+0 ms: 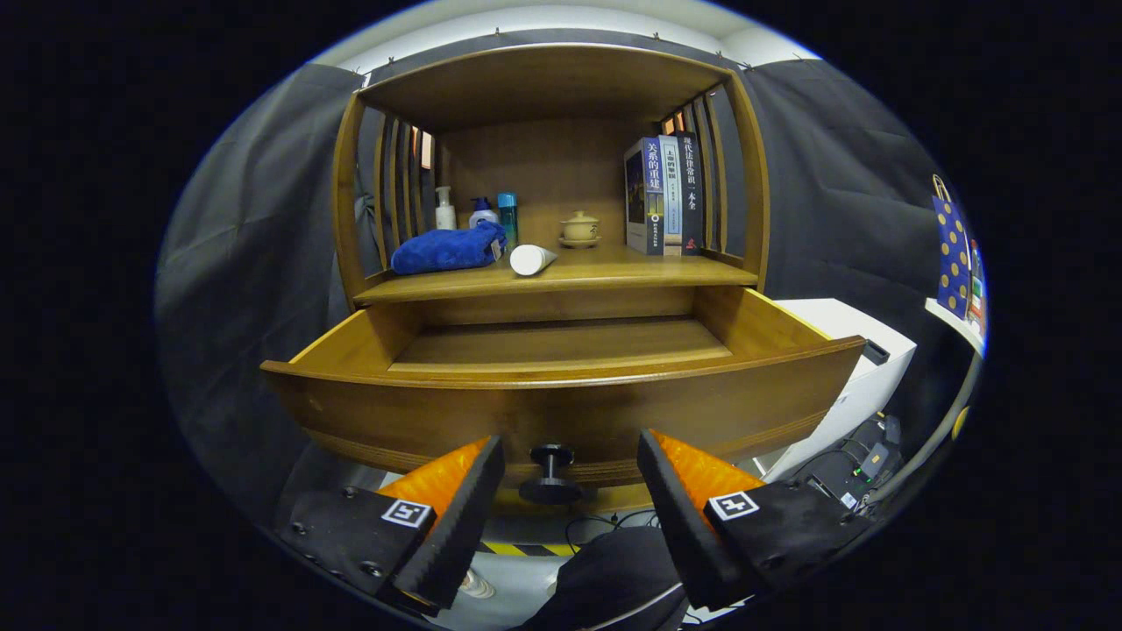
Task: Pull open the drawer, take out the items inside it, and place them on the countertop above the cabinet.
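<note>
Level and facing the pulled-out drawer (561, 412), the gripper (570, 460) gapes wide, holding nothing, its knob (550, 473) at twelve o'clock between the fingers.

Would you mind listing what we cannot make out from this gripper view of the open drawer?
- Front strip of the drawer floor: hidden behind its front panel, so nothing there could be seen.
- Bottles on the countertop: lower parts hidden by the blue cloth.
- Lidded cup: too small for detail.
- Knob: sits between the open gripper fingers, untouched.
</note>
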`<state>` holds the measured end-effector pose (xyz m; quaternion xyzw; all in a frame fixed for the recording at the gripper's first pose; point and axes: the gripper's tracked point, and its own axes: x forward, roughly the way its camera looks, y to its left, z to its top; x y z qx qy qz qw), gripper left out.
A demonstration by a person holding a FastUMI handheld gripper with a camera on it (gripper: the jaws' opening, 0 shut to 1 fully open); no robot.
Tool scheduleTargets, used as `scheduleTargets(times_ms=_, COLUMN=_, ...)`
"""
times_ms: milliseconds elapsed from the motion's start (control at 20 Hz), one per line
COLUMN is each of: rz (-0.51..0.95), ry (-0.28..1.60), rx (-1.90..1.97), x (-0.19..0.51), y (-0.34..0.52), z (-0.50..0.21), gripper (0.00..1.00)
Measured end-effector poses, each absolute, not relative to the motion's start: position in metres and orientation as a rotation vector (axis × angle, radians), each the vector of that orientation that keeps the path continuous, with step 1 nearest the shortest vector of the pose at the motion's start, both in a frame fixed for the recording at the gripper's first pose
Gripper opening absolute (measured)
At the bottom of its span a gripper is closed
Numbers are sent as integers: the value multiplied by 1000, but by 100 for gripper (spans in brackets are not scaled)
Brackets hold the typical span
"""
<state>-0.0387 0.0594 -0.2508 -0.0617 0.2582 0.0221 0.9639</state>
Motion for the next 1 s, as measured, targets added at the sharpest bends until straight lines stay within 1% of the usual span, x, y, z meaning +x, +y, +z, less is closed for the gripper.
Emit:
scheduleTargets(times_ms=400, rz=38, ry=549, rx=-155, x=-25, y=60, z=-266, gripper=99)
scheduleTargets(times_ms=1000, rz=57, ry=517, rx=-201, x=72, y=68, z=-274, gripper=99)
